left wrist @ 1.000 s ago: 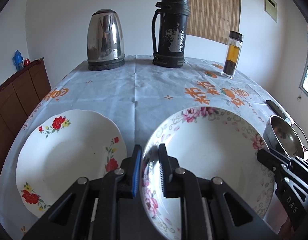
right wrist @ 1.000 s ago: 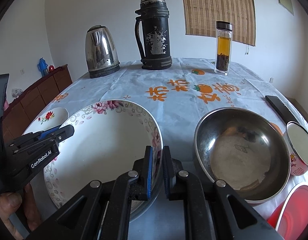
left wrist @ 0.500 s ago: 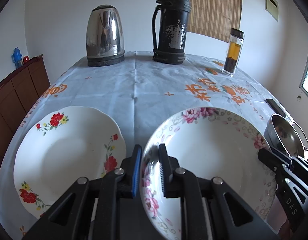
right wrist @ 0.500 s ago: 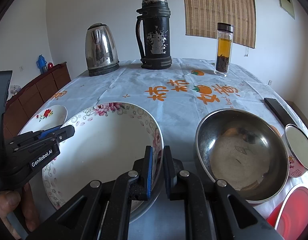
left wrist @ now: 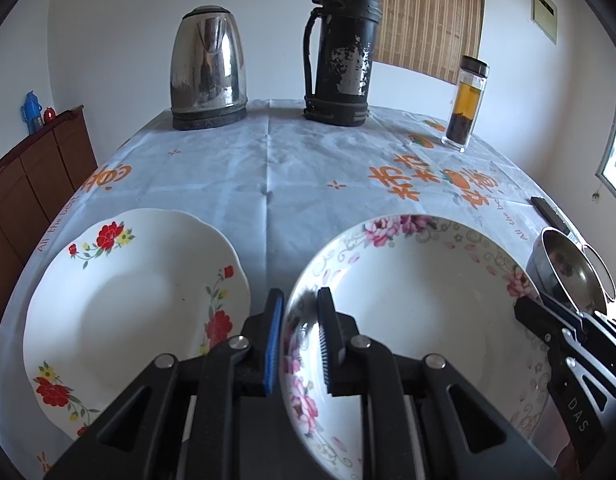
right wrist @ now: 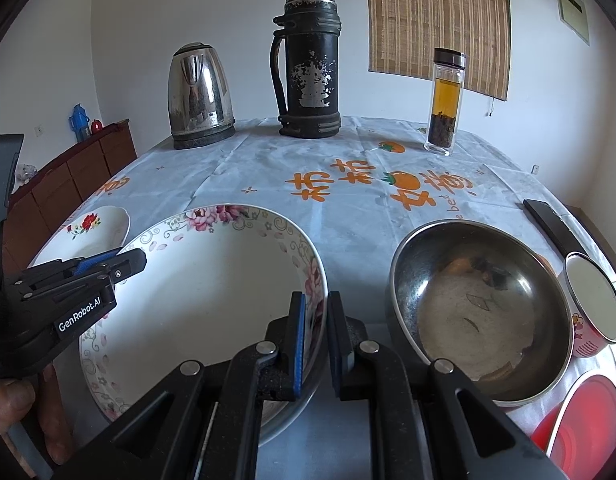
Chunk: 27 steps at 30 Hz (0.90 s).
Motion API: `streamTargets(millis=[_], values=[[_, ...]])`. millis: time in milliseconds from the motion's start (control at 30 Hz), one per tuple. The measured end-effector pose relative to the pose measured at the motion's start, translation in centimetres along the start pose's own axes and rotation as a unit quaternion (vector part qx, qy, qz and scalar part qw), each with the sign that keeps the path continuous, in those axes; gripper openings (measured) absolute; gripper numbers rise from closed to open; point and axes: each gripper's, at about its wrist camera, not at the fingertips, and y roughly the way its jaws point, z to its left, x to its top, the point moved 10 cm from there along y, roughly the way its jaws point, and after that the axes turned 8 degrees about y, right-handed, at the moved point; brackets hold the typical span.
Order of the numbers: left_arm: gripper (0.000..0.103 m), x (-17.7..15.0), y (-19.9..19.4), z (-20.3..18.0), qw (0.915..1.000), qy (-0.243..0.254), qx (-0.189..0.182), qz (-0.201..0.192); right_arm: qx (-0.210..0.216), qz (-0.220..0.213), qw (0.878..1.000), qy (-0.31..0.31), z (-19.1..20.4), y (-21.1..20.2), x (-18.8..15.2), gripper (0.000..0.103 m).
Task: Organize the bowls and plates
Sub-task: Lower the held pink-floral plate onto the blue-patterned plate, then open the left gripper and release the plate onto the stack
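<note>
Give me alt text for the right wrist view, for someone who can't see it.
Both hand-held grippers, right and left, clamp opposite rims of a pink-flowered plate on a printed tablecloth. A steel bowl sits beside it; kettle, flask and tea bottle stand behind.

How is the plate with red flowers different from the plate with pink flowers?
The red-flower plate has a wavy rim and a few red blooms; the pink-flower plate has a smooth round rim ringed with pink roses and swirls. The red-flower plate lies untouched on the tablecloth, while the left tongs and right tongs each pinch the pink-flower plate's rim. Both are white, deep and empty.
</note>
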Motion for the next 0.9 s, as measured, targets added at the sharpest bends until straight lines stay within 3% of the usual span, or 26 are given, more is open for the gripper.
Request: streamTargets(millis=[900], values=[[0.018,-0.20,0.17,-0.44,1.0000,0.002,-0.001,0.003,-0.006,0.000,1.000,-0.005,0.13,-0.01,0.02,0.015]])
